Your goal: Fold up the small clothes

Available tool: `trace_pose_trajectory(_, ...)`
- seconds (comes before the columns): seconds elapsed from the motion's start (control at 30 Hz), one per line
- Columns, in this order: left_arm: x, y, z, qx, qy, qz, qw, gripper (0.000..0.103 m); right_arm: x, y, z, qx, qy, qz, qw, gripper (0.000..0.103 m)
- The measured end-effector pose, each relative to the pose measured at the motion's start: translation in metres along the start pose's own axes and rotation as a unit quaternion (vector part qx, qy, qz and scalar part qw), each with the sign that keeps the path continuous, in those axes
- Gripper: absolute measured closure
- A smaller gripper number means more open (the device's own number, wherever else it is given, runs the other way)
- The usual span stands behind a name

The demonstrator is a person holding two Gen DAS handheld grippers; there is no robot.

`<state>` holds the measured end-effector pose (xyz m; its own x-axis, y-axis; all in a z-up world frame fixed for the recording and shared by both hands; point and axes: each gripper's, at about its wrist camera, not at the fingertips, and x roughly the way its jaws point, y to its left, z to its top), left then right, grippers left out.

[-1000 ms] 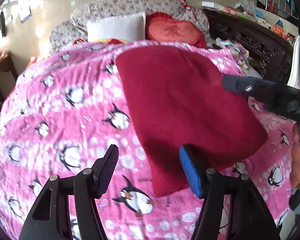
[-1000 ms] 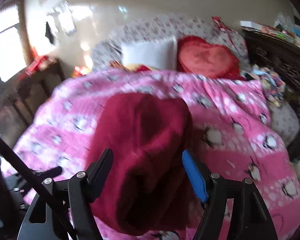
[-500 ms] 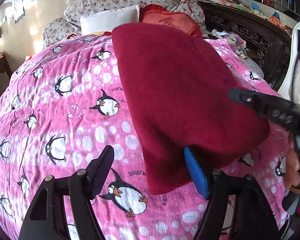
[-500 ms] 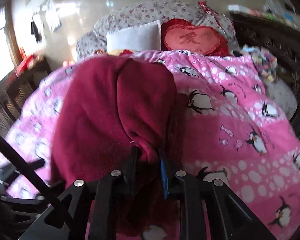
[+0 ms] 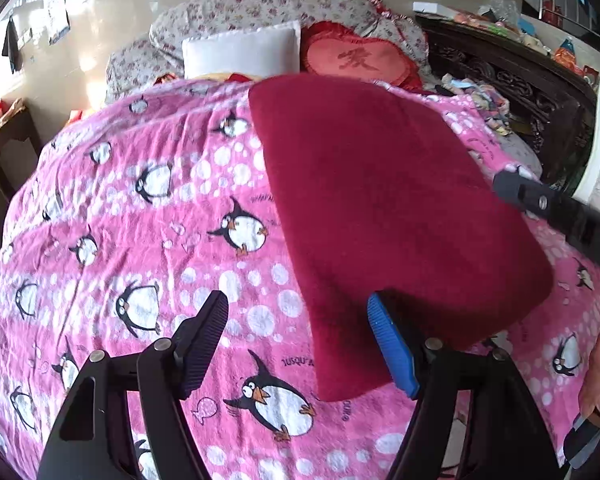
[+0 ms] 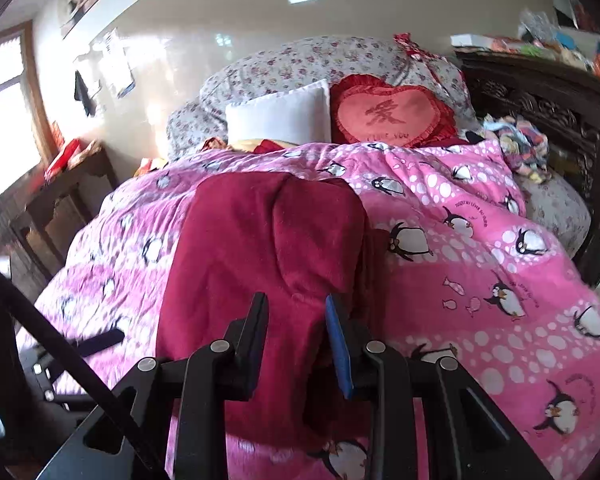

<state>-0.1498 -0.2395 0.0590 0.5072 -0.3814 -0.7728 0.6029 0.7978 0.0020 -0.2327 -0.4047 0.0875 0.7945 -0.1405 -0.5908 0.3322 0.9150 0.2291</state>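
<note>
A dark red fleece garment (image 5: 380, 208) lies folded on the pink penguin blanket (image 5: 140, 208). My left gripper (image 5: 296, 340) is open and empty, hovering at the garment's near left edge; its blue right finger sits under the raised cloth. In the right wrist view the garment (image 6: 268, 240) lies lengthwise with a thicker folded layer on its right half. My right gripper (image 6: 298, 332) has its jaws partly apart, straddling a fold of the garment's near end. The right gripper's body (image 5: 556, 216) shows at the far right of the left wrist view.
A white pillow (image 6: 280, 116), a red heart cushion (image 6: 388, 114) and floral pillows lie at the bed's head. A dark carved wooden headboard (image 6: 540, 104) runs along the right. A small pile of colourful cloth (image 6: 516, 148) lies near it. A wooden side table (image 6: 60, 196) stands left.
My right gripper closed on the garment's near end half a second ago and has now partly opened. The garment, lifted up then, has come back down onto the blanket.
</note>
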Motion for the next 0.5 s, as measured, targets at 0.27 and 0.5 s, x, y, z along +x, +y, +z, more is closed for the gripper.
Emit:
trace_pose_trajectory(0.27,0.011,0.01,0.0,-0.016,0.015,-0.025,0.9995,0.024,0.045,-0.026,-0.014,0.049,0.048,-0.001,0.998,0.068)
trace_pose_trajectory(0.5,0.007,0.043,0.019,-0.099,0.009,-0.103,0.9897,0.015,0.023,-0.06,-0.005,0.094,0.013,0.013,0.995,0.017)
